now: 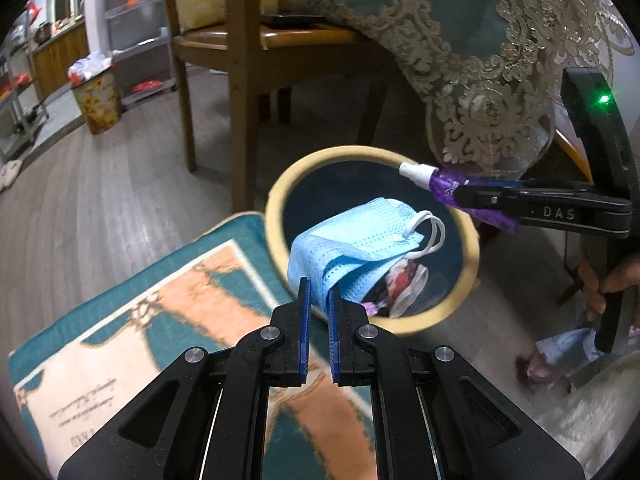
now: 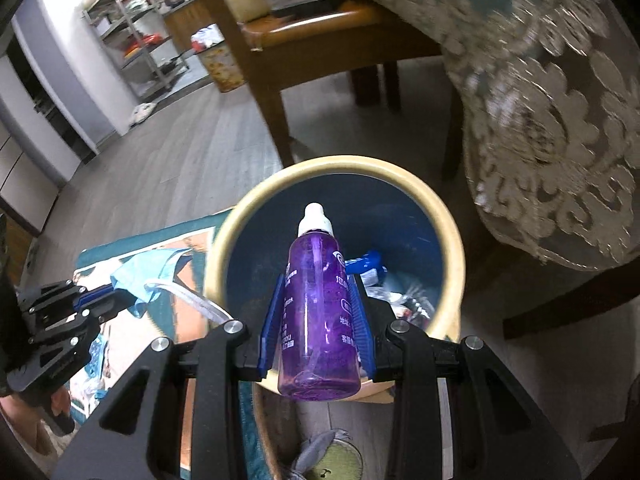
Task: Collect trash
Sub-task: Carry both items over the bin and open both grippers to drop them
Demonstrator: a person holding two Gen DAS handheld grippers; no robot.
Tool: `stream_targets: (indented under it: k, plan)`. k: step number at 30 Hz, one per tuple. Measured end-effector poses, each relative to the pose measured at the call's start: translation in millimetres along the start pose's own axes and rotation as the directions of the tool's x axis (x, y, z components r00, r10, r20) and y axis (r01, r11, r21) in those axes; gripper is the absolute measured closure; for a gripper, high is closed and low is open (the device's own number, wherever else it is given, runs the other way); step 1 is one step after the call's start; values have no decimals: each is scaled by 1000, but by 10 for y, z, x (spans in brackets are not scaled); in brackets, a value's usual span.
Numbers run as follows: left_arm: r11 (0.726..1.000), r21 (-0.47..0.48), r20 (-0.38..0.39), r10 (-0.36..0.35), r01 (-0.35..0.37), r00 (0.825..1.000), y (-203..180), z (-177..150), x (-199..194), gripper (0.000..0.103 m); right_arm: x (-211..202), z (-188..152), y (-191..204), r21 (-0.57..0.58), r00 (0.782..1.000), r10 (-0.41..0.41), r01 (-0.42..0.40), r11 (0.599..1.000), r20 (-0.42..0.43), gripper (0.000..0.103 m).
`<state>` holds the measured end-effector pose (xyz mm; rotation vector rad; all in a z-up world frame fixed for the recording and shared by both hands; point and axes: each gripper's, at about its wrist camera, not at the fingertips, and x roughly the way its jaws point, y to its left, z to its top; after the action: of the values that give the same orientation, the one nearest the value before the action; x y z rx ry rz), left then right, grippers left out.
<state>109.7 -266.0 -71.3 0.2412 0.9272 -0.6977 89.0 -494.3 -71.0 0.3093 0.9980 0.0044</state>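
Right wrist alone shows blue wrapper inside bin.

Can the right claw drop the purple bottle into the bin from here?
Probably yes. The right claw holds the purple bottle over the open bin, and nothing covers its mouth.

Right claw grips purple bottle (white-capped) above bin.
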Motion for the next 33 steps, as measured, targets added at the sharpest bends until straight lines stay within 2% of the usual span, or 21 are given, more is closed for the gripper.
stream_targets:
  k: [11, 16, 24, 25, 26, 27, 28, 29, 33]
  plan:
    - [1000, 10, -10, -21, 21, 1000, -222, 129, 345, 94, 98, 9, -57, 14, 1000, -8, 8, 1000, -20, 71]
    - [1000, 15, -2, -9, 9, 1000, -299, 180, 470, 94, 184, 49, -37, 22, 999, -20, 21, 1000, -27, 71]
    - [1000, -17, 13, -12, 12, 1000, -302, 251, 576, 93, 134, 81, -71, 65, 999, -18, 17, 998, 29, 69]
    - [1000, -21, 15, -15, 16, 1000, -296, 248, 581, 85, 127, 83, -74, 73, 999, -22, 20, 997, 32, 58]
    - [1000, -27, 19, -14, 15, 1000, -289, 249, 583, 80, 108, 86, -71, 81, 999, -20, 17, 997, 42, 52]
    - [999, -36, 24, -1, 2, 1000, -274, 254, 578, 64, 86, 90, -65, 82, 998, -24, 20, 996, 52, 44]
    - [999, -45, 30, 8, -6, 1000, -256, 251, 562, 49, 71, 93, -61, 81, 998, -27, 22, 996, 59, 42]
    - [998, -55, 40, 8, -6, 999, -236, 249, 538, 46, 72, 90, -60, 80, 998, -25, 20, 997, 59, 42]
    - [997, -70, 56, -2, 6, 998, -191, 269, 469, 43, 86, 92, -55, 82, 998, -30, 26, 996, 51, 36]
